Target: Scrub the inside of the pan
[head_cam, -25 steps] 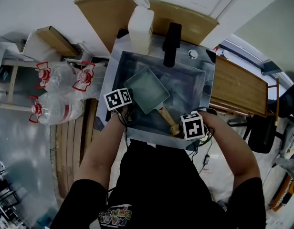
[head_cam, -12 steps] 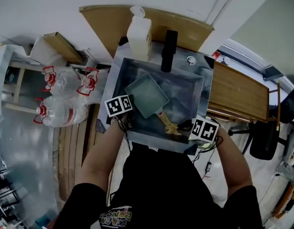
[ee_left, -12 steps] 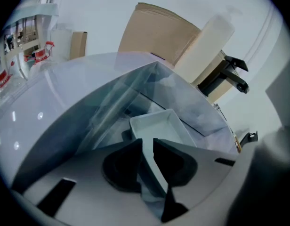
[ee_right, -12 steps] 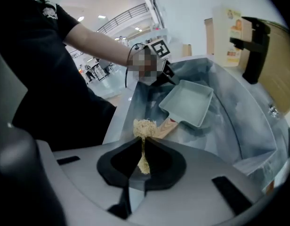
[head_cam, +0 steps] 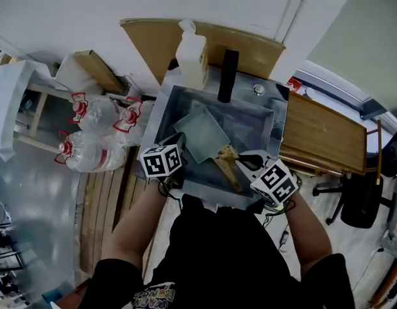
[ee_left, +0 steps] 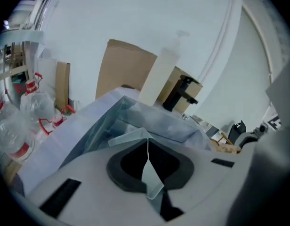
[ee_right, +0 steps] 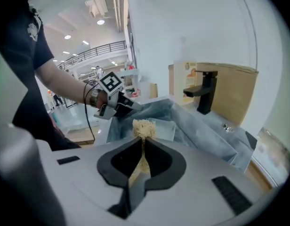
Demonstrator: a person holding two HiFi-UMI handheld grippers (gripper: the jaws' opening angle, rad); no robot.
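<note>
The left gripper (ee_left: 147, 144) is closed tight on the thin rim of a pale green, square, shallow pan (head_cam: 202, 134), which sits just ahead of it in a grey metal sink (head_cam: 253, 118). The right gripper (ee_right: 142, 144) clamps the flat wooden handle of a brush (ee_right: 144, 127). The brush's straw-coloured bristle tuft pokes out just past the jaws, near the pan's edge. Beyond both grippers stand a blocky black faucet (head_cam: 228, 76) and a translucent white pump bottle (head_cam: 192, 53). Clear plastic water bottles (head_cam: 89, 137) lie off to the left gripper's left.
</note>
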